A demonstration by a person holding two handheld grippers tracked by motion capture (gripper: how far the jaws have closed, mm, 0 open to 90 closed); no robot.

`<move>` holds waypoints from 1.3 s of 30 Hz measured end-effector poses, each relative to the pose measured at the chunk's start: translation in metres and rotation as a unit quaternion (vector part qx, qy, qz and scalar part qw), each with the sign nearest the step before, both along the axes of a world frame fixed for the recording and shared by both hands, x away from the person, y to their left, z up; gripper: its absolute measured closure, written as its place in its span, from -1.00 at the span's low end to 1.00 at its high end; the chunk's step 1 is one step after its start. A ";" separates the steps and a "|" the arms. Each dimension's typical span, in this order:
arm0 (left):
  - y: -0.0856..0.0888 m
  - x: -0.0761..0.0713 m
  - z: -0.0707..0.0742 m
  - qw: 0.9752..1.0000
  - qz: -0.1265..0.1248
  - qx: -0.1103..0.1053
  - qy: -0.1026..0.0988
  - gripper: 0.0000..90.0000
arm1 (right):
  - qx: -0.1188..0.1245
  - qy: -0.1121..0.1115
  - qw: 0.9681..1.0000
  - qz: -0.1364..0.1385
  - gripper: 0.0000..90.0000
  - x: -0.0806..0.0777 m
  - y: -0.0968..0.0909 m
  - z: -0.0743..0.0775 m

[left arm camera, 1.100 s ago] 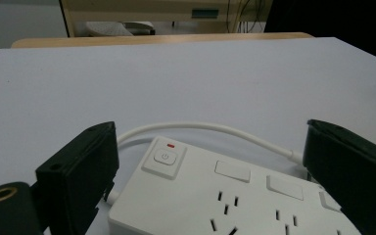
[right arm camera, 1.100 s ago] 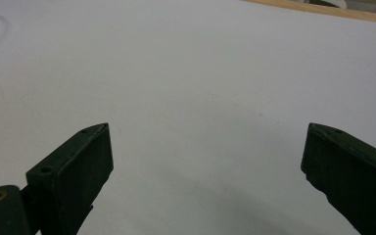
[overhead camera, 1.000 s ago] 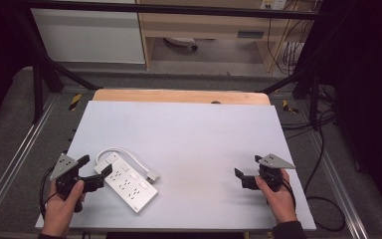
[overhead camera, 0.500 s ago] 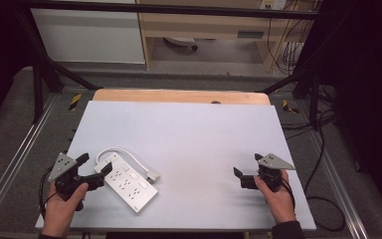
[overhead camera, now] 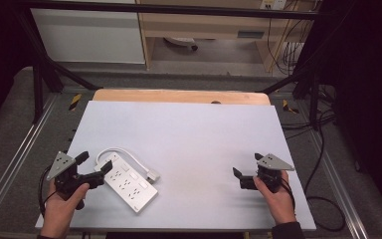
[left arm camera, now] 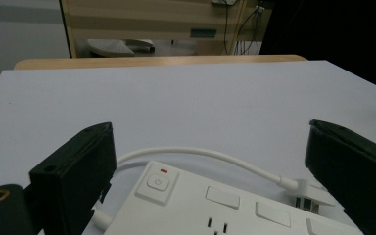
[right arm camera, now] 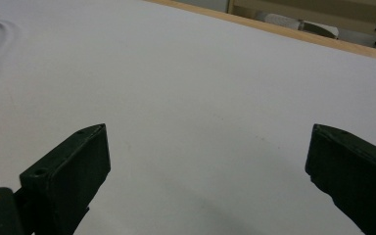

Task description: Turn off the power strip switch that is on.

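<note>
While left claw point(overhead camera: 93, 169) gapes wide over white power strip point(overhead camera: 129, 185); right claw point(overhead camera: 246, 170) wide, empty; no legible print.

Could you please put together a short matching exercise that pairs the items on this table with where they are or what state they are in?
Things:
1. power strip
2. left gripper
3. right gripper
4. plug

Places or states:
A. open over bare table surface, at the right side
B. lying flat on the white table, near the left front
C. at the end of the white cord, resting on the table
D. open, jaws either side of the strip's switch end

Pairs: 1-B, 2-D, 3-A, 4-C
</note>
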State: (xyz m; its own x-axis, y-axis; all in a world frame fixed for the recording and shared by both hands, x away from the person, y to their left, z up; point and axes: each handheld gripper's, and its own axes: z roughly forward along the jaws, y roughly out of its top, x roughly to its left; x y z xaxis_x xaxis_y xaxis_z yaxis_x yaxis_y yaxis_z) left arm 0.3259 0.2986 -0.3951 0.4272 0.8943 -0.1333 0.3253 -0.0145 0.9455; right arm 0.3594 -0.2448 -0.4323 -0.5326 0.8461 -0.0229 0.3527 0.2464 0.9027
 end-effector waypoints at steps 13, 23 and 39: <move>-0.002 -0.005 0.007 1.000 -0.005 0.005 -0.019 -0.90 | -0.004 -0.003 1.000 -0.002 -0.94 -0.001 0.001 0.002; -0.006 -0.011 0.019 0.998 -0.022 -0.009 -0.053 -0.90 | -0.011 -0.006 1.000 0.000 -0.94 -0.006 0.004 0.003; -0.016 -0.011 0.035 0.998 -0.035 -0.013 -0.055 -0.87 | -0.013 -0.003 1.000 -0.001 -0.94 -0.012 0.005 0.002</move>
